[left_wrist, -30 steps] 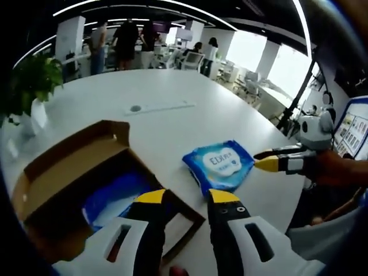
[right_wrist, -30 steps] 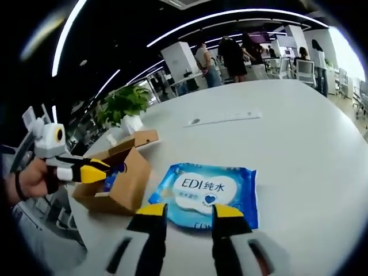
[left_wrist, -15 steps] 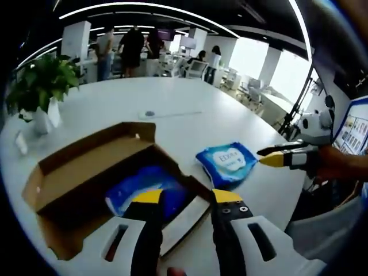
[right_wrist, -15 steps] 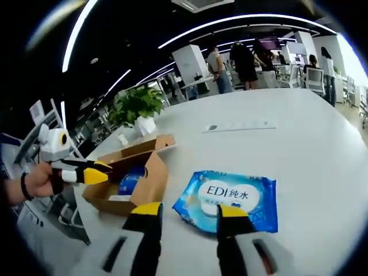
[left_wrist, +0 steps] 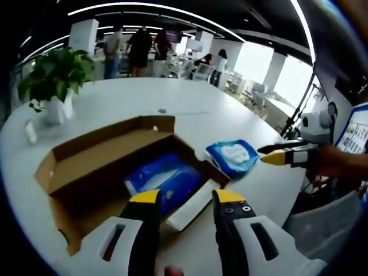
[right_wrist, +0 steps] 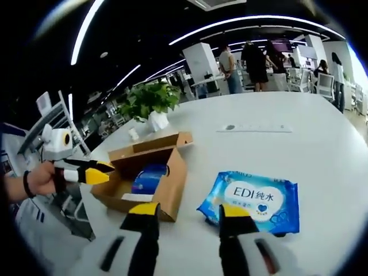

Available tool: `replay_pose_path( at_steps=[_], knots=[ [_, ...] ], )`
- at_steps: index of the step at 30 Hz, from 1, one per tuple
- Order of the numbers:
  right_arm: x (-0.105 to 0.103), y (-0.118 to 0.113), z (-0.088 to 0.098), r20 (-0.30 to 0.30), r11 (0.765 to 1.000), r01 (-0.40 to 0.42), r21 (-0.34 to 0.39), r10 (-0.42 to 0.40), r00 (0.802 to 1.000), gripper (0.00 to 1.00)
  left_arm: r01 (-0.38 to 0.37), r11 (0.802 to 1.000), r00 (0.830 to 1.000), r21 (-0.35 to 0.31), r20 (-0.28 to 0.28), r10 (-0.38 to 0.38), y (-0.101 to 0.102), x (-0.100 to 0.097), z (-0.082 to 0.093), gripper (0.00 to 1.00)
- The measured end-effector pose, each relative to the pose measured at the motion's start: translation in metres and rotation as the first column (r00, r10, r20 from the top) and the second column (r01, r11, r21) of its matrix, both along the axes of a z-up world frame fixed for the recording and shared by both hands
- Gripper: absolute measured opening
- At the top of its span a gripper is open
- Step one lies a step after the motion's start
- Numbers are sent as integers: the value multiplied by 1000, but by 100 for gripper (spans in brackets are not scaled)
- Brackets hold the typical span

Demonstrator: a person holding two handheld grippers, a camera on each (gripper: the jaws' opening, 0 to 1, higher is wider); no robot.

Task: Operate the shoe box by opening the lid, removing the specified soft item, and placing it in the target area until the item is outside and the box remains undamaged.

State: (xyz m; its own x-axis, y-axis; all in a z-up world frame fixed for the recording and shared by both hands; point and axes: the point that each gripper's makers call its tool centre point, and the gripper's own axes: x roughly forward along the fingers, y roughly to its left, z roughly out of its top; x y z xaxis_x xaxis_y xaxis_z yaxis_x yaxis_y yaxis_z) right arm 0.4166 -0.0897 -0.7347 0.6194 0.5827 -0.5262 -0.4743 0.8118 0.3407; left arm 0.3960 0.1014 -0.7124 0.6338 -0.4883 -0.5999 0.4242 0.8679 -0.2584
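An open brown shoe box (left_wrist: 109, 158) (right_wrist: 164, 187) lies on the white table with its lid folded back. Inside it rests a blue soft pack (left_wrist: 169, 181) (right_wrist: 148, 175). A second blue wet-wipe pack (left_wrist: 233, 156) (right_wrist: 253, 195), printed "EDI", lies flat on the table beside the box. My left gripper (left_wrist: 187, 198) hangs open above the near edge of the box, nothing between its fingers; from the right gripper view it (right_wrist: 92, 171) is held by a hand at the left. My right gripper (right_wrist: 190, 211) is open in front of the wipe pack; it (left_wrist: 282, 155) is seen at the right in the left gripper view.
A potted plant (left_wrist: 54, 77) (right_wrist: 150, 103) stands near the far table edge. A flat cable strip (right_wrist: 253, 127) with a round cap (left_wrist: 163, 111) lies across the middle of the white table (right_wrist: 322, 149). People stand far behind.
Both views have pulled back from the table. The box interior and the blue pack inside it now show more fully. The wipe pack lies where it was.
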Motion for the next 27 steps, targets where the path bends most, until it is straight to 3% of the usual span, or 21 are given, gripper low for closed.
replay_pose_path(
  at_steps=[27],
  knots=[
    [-11,77,20,24,992,-128,-25,128,991,39,-103,995,995,-9,7,103,73,-26,2,37]
  ],
)
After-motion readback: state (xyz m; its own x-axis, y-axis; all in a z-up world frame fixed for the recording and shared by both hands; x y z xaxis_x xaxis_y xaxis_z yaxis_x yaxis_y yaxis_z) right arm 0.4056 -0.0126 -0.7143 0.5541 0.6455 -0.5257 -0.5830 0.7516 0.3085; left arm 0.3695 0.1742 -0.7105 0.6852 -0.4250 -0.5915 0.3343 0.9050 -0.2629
